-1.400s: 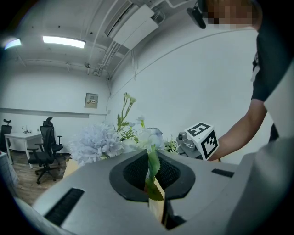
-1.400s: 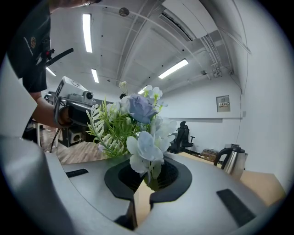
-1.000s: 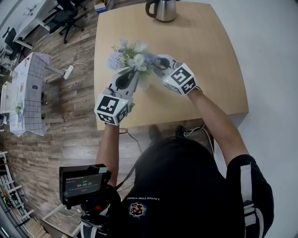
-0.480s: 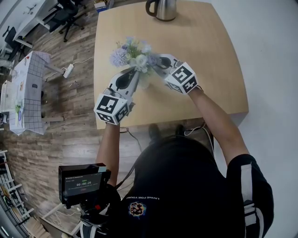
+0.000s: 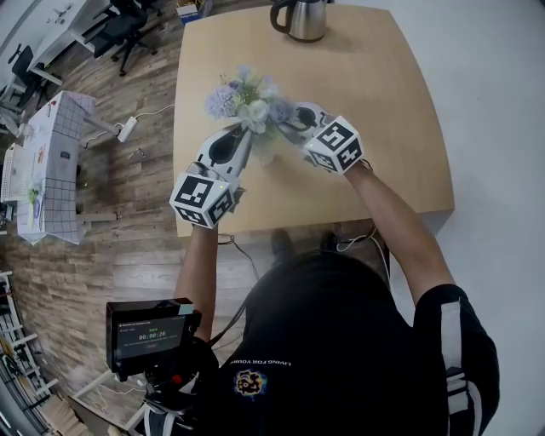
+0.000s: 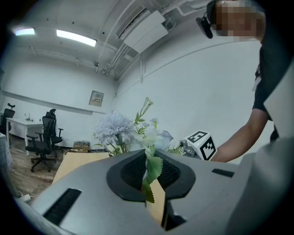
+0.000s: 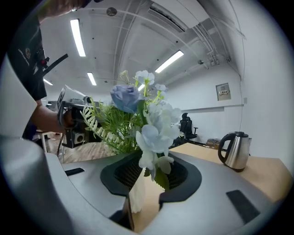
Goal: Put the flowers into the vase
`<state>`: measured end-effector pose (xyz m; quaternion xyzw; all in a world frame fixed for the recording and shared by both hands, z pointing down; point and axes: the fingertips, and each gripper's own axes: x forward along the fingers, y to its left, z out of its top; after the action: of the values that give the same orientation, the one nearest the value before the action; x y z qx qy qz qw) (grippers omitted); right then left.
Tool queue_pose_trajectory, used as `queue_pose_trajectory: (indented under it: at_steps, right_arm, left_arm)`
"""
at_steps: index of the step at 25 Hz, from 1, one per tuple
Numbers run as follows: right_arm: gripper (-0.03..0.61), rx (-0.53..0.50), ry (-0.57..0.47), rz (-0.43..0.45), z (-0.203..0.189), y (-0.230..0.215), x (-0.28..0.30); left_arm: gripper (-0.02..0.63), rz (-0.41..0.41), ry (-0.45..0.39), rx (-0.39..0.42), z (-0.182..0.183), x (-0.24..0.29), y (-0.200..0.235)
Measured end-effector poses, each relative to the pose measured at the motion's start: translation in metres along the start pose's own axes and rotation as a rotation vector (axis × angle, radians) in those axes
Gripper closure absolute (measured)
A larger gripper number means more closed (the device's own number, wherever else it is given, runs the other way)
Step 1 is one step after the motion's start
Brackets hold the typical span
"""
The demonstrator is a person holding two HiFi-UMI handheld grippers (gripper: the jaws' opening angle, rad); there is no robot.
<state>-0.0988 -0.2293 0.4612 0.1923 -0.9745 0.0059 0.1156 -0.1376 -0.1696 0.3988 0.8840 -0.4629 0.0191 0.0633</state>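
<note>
Left gripper [image 5: 249,143] jaws pinch flowers [image 5: 247,95]; right gripper [image 5: 288,128] jaws just opening, flowers between.

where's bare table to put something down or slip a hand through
Widest bare patch: the right half of the table, between the kettle, the flowers and the right edge. A smaller patch fills the far left corner, beyond the flowers. It is crowded around the vase, mid-left.

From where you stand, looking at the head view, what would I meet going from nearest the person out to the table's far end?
small screen → left gripper → flowers → kettle
</note>
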Motion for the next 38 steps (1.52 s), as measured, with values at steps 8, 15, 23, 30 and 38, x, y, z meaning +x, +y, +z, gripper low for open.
queue_pose_trajectory:
  at_steps: [8, 15, 23, 30, 38]
  right_arm:
    - [0.459, 0.009, 0.045, 0.019, -0.017, 0.003, 0.003]
    - [0.442, 0.016, 0.069, 0.027, -0.027, 0.003, 0.008]
    - [0.425, 0.011, 0.097, 0.031, -0.035, 0.004, 0.013]
    - [0.425, 0.011, 0.106, 0.035, -0.038, 0.004, 0.015]
    - [0.425, 0.014, 0.123, 0.03, -0.046, 0.004, 0.014]
  left_arm:
    - [0.552, 0.005, -0.016, -0.026, -0.001, -0.003, 0.004]
    - [0.497, 0.003, -0.01, -0.046, -0.005, -0.006, 0.009]
    - [0.478, 0.019, 0.034, -0.057, -0.023, -0.01, 0.017]
    - [0.474, 0.042, 0.078, -0.065, -0.042, -0.013, 0.024]
    - [0.474, 0.07, 0.128, -0.094, -0.069, -0.017, 0.035]
